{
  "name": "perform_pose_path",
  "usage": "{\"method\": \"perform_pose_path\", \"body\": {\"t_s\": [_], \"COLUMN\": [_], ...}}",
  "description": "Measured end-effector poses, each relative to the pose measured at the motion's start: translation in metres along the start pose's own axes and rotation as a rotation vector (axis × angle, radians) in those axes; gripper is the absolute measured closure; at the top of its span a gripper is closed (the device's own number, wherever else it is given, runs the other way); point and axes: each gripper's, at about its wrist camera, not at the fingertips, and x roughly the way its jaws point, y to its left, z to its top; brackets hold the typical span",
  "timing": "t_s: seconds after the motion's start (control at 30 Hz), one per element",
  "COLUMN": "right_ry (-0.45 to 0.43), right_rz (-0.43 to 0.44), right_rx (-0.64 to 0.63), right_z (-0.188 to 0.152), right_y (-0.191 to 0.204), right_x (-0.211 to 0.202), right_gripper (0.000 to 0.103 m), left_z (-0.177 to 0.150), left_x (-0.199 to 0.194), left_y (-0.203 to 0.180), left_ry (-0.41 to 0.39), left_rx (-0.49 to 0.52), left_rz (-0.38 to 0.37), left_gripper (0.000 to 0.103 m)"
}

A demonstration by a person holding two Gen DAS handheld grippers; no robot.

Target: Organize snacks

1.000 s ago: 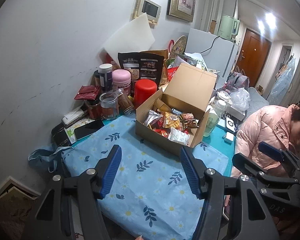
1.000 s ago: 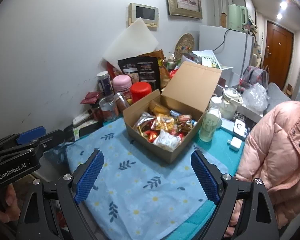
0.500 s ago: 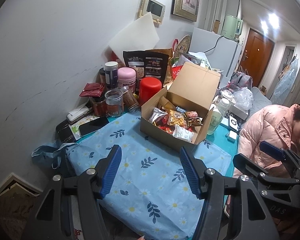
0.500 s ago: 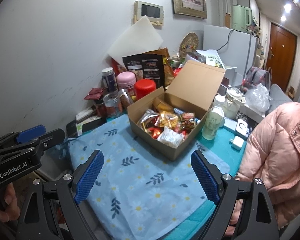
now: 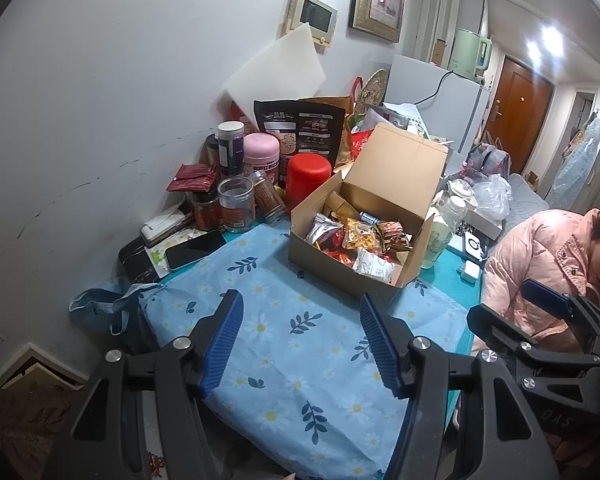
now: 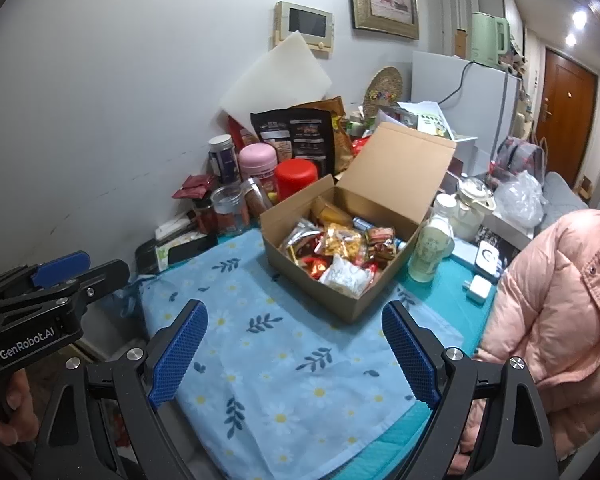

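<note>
Right hand-held gripper [image 6: 294, 350] hangs over the near edge of the bench [image 6: 452, 296], blue pads wide apart, nothing between them. Beyond it on the floral cloth [image 6: 284, 344] sits the open cardboard box [image 6: 332, 280], lid up, packed with snack packets [image 6: 340, 252]. A bottle [image 6: 430, 250] stands just beside the box.

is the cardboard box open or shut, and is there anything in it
Open. The cardboard box has its lid flap standing up at the back, and snack packets fill the inside.
</note>
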Motion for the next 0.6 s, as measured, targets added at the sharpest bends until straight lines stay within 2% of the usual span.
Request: {"method": "perform_pose_path", "body": {"t_s": [0.6], "right_ry": [0.000], "right_rz": [0.017], "right_rx": [-0.030], "right_z": [0.0025], "right_y": [0.0090], "right_x": [0.0044], "right_gripper": [0.013], "left_z": [-0.0013], "left_x": [-0.0001], "left_y": [0.0077], "left_ry": [0.003], "left_rx": [-0.025], "left_rz": [0.045], "left_gripper": [0.043]}}
